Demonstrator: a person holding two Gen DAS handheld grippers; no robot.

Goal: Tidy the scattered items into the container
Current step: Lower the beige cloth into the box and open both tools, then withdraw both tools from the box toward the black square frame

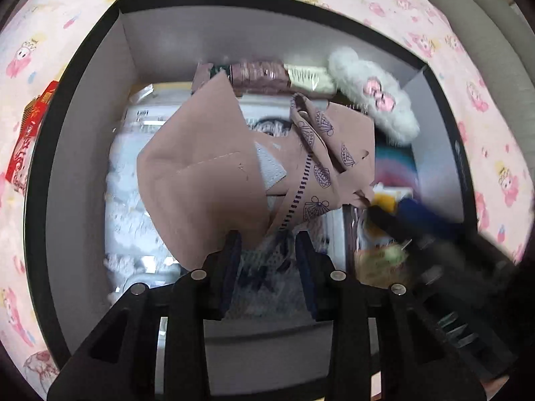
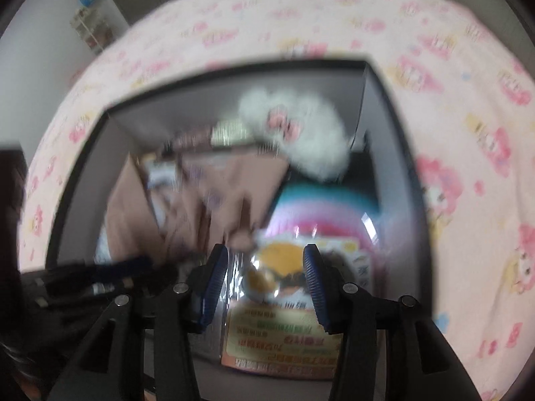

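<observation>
down inside the box, the left tool points steeply at the contents with its blue-padded jaws narrowly apart; a corner of the pink face mask lies against the left pad, but nothing is pinched between the two. the right tool hangs over a snack packet with a burger picture, jaws moderately apart and not pressing on it; no earlier view shows how they stood, and this view is blurred.

outward from the tools, the container, a black-rimmed box with pale grey inner walls, holds everything: a patterned pink cloth lies just beside the mask, a fluffy white plush piece with a pink bow leans in the far right corner, and small wrapped packets line the far wall. a pastel rainbow item lies near the right wall.

the box rests on a pink cartoon-print cloth. a red packet lies outside the box, touching its left wall.
</observation>
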